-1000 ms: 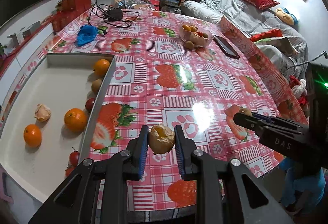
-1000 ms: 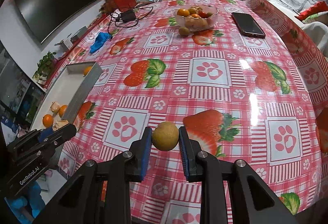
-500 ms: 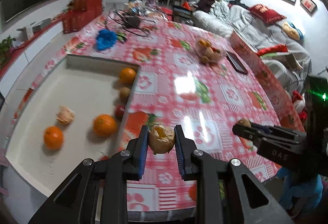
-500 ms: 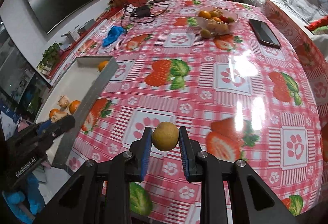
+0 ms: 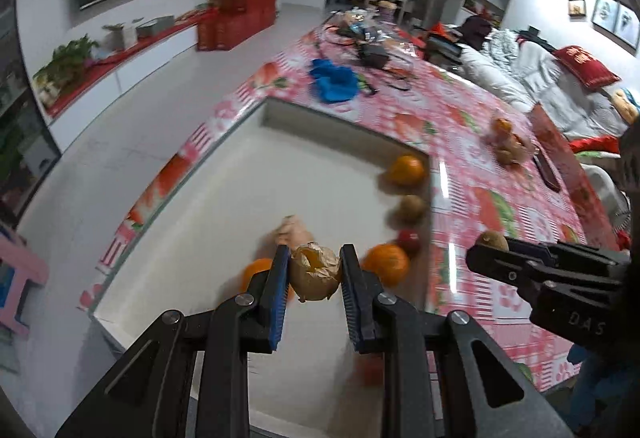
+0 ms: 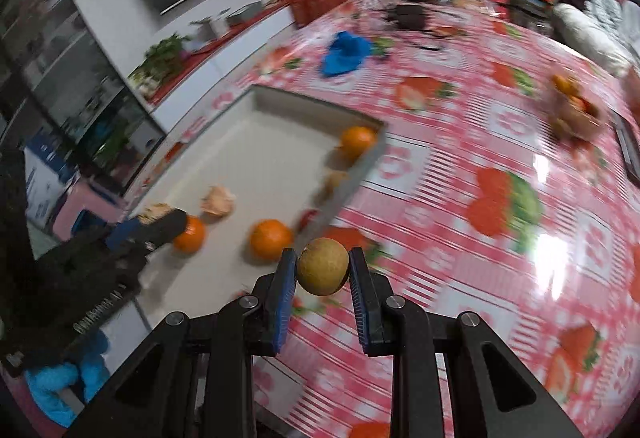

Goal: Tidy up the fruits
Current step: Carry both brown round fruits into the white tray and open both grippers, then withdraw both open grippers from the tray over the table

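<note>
Right now both grippers carry fruit toward the white tray (image 5: 224, 193) that sits on the checked tablecloth (image 6: 460, 197). The left gripper (image 5: 314, 274) is clenched on a torn, peeled fruit (image 5: 315, 272), squeezed between its blue pads, and it hangs over the tray floor, above two oranges (image 5: 385, 264) and near a loose scrap of peel (image 5: 294, 232). That position suits a drop into the open middle of the tray, away from the fruit lined up along its right wall: an orange (image 5: 405, 169), a brown fruit (image 5: 411, 207) and a small red one (image 5: 409, 240). The right gripper (image 6: 323, 274) grips a round brown fruit (image 6: 323, 266) firmly at its widest part, which keeps it from rolling out, and it hovers over the tablecloth just beside the tray's near wall, apparently waiting its turn. A glass bowl of fruit (image 6: 574, 113) stands well apart on the far side, blurred, alongside a blue cloth (image 6: 346, 51). Judging by the loads, the sorting is partway through, and the risk is a dropped fruit knocking into the oranges below.
</note>
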The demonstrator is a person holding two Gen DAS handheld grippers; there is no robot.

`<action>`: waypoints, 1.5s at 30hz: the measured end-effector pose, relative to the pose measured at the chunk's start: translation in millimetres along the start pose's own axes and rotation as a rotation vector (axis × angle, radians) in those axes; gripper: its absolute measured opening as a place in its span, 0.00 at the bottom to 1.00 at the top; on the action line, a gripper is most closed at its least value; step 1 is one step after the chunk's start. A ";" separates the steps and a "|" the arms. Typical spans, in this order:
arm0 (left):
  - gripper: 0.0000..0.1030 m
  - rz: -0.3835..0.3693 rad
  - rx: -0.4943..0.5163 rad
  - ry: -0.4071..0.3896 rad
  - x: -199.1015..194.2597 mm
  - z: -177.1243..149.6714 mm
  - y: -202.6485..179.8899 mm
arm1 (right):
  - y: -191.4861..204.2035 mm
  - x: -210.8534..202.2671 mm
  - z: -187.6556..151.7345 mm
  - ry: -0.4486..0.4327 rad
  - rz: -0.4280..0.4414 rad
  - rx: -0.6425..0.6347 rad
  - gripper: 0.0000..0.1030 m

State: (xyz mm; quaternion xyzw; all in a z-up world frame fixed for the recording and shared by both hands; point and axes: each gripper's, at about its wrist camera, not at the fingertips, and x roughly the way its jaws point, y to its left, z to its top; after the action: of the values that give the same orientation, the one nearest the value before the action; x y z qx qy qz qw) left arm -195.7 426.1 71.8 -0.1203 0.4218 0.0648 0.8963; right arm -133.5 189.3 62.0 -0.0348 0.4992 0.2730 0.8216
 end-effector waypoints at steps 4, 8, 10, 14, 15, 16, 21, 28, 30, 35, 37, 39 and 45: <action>0.26 0.025 -0.036 0.032 14.2 2.1 15.9 | 22.4 26.3 15.7 0.037 0.003 -0.050 0.27; 0.30 0.042 -0.050 0.055 24.5 5.5 24.6 | 30.6 45.7 25.8 0.063 -0.004 -0.070 0.27; 0.38 0.044 -0.051 0.067 29.3 7.4 26.8 | 32.9 51.1 29.7 0.070 -0.010 -0.077 0.27; 0.75 0.057 -0.056 0.060 31.6 8.2 29.2 | 36.1 63.5 35.0 0.103 -0.016 -0.088 0.27; 0.76 0.064 -0.055 0.048 29.9 8.2 30.3 | 36.9 64.8 35.6 0.108 -0.019 -0.090 0.28; 0.78 0.061 -0.055 0.045 29.1 8.2 31.4 | 37.1 66.0 36.2 0.111 -0.025 -0.091 0.28; 0.81 0.051 -0.074 0.070 29.5 8.1 36.7 | 36.8 64.7 37.7 0.113 -0.025 -0.090 0.29; 1.00 0.048 -0.095 0.023 15.7 7.8 41.1 | 19.0 49.1 40.1 0.069 -0.087 -0.045 0.77; 1.00 0.060 -0.078 0.027 15.9 7.3 36.7 | 14.2 45.8 40.5 0.072 -0.078 -0.024 0.77; 1.00 0.061 -0.058 0.053 17.8 6.2 27.3 | 12.2 36.5 37.9 0.070 -0.100 -0.032 0.78; 1.00 0.069 -0.056 0.060 16.6 6.2 24.9 | 10.5 33.3 36.5 0.073 -0.097 -0.023 0.79; 1.00 0.074 -0.048 0.066 14.7 4.7 22.6 | 5.7 29.1 36.4 0.070 -0.097 -0.002 1.00; 1.00 0.107 0.014 0.088 7.8 -1.8 6.0 | 7.9 18.5 35.2 0.062 -0.063 -0.007 1.00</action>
State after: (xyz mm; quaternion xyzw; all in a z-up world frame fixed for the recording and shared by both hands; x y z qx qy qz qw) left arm -193.4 431.5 63.7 -0.0939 0.4673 0.1043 0.8729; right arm -102.5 215.2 65.8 -0.0620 0.5222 0.2473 0.8138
